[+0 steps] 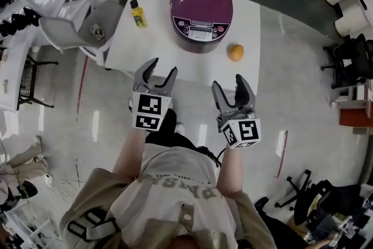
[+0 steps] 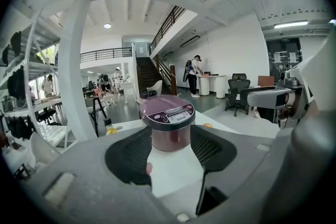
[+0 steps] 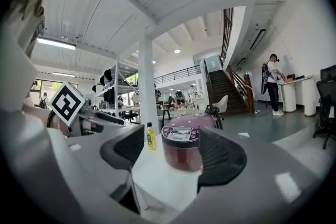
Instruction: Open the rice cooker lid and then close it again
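Plainly, the cooker [image 1: 201, 13] stands toward the far side of the white table [image 1: 175, 61], its purple lid down and its control panel facing the person. A yellow bottle [image 1: 138, 13] stands on the table to its left, and an orange [image 1: 236, 52] lies near its front right, apart from it. A white chair [image 1: 70, 32] sits off the table's left side.

Both tongs hover at the near edge of the table, well short of the cooker. The left gripper [image 1: 164, 67] is released: its jaws stand apart with nothing between the pads. The right gripper [image 1: 228, 82] is released too, its jaws a little wider and also empty. In each gripper view the cooker shows through the gap between the jaws, farther off on the table and untouched. The two grippers are side by side, apart from each other, both pointing toward the cooker.
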A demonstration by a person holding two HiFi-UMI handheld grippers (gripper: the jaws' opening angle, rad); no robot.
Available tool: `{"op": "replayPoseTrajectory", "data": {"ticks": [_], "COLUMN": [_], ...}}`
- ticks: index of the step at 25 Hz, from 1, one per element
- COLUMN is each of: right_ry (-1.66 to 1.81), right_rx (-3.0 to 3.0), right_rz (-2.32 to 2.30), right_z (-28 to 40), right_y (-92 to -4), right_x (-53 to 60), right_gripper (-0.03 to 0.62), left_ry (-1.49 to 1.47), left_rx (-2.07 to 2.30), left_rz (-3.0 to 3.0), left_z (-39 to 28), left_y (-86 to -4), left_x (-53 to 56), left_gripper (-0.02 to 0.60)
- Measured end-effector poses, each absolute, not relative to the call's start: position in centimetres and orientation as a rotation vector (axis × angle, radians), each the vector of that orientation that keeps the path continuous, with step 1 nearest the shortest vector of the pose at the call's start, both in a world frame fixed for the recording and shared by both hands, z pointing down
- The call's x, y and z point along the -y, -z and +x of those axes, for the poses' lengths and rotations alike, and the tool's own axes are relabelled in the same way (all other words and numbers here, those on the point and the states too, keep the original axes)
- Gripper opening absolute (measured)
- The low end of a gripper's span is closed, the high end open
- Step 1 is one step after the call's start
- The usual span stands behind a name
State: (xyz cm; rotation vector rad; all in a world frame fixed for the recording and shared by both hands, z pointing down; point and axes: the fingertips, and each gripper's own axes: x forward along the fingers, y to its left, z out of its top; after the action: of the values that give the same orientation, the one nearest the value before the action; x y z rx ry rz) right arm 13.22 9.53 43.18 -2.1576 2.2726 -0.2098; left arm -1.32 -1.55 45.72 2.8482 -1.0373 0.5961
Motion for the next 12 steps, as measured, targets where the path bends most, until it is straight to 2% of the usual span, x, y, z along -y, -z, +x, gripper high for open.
{"op": "replayPoseTrajectory", "data": {"ticks": [12], "right_ry": [0.228], "right_rx": [-2.318], "right_rz": [-2.14], "right_z": [14.0], "right_y": [-44.6], "right_x": [-1.7], "right_gripper": [0.295], "left_ry": [-0.637], "left_rx": [0.901], "left_rz": [2.845], "left_z": [1.0], "left_y": [-48.2], "left_x": [9.3], "left_gripper": [0.262]}}
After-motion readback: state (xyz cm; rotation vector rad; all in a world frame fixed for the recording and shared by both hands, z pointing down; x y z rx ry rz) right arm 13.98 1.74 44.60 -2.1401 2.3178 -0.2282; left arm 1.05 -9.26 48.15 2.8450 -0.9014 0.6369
